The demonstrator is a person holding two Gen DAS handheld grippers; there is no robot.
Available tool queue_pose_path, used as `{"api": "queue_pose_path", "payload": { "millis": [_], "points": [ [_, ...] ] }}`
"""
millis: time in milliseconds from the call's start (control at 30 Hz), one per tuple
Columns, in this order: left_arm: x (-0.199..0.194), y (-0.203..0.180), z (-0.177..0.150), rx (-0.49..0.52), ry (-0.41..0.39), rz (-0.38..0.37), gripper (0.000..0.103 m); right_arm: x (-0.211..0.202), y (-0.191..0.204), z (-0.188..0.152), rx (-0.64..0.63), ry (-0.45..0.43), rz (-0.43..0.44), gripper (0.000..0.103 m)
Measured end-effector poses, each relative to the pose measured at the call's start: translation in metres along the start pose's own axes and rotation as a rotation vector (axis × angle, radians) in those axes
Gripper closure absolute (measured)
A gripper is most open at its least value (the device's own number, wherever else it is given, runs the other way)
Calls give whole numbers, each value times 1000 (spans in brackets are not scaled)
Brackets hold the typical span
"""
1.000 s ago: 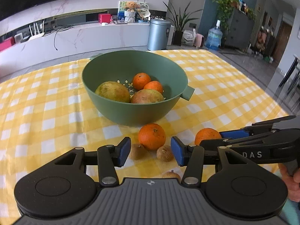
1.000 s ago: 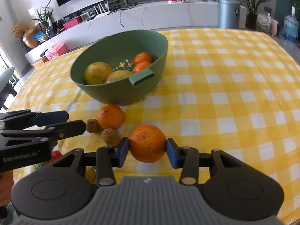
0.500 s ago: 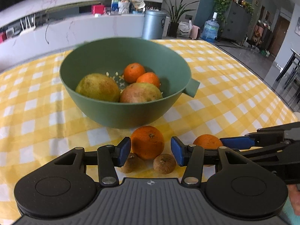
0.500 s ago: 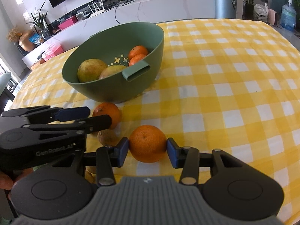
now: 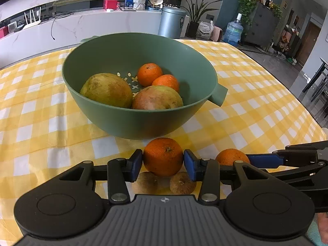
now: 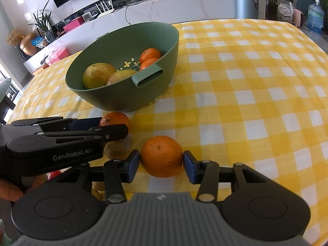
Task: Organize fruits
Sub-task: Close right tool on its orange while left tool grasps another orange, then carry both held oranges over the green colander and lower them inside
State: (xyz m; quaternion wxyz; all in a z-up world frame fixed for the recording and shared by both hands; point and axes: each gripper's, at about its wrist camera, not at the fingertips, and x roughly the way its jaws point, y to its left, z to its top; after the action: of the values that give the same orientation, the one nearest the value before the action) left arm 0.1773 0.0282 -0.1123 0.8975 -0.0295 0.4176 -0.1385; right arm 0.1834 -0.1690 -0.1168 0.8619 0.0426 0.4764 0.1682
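A green strainer bowl (image 5: 143, 121) on the yellow checked cloth holds two large greenish fruits (image 5: 106, 90) and two small oranges (image 5: 149, 73). Just in front of it an orange (image 5: 163, 156) rests on the cloth between the blue pads of my left gripper (image 5: 163, 164). Those jaws are closing and the pads touch both its sides. Right of it a second orange (image 6: 162, 156) sits on the cloth with my right gripper (image 6: 162, 163) shut on it. Two small brown fruits (image 5: 181, 182) lie under the left gripper's fingers.
The bowl's handle (image 6: 148, 78) sticks out toward my right gripper. A red fruit (image 6: 54, 174) peeks out below the left gripper's body. A hand (image 6: 8, 190) grips that tool. Open cloth (image 6: 256, 102) spreads to the right. A counter and a grey bin (image 5: 171, 22) stand behind.
My left gripper came forward and down until the nearer orange sat between its pads, and its jaws narrowed onto it. The right gripper stayed around its orange.
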Motion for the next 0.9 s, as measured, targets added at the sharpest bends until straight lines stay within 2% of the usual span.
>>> {"api": "queue_pose_path", "payload": {
  "millis": [233,467,700,900],
  "points": [
    [-17,0,3,-17,-31,-10,55,0,0,0,-4,-7,-6,60],
    [-46,-8,1,-27,-92,-45,55,-10,1,0,-11,-54,-9,60],
    [-74,-8,2,-65,-164,-71,55,-27,8,-2,-52,-135,-17,60],
    [-87,-10,12,-82,-217,-51,55,-48,21,-1,-92,-205,-2,60]
  ]
}}
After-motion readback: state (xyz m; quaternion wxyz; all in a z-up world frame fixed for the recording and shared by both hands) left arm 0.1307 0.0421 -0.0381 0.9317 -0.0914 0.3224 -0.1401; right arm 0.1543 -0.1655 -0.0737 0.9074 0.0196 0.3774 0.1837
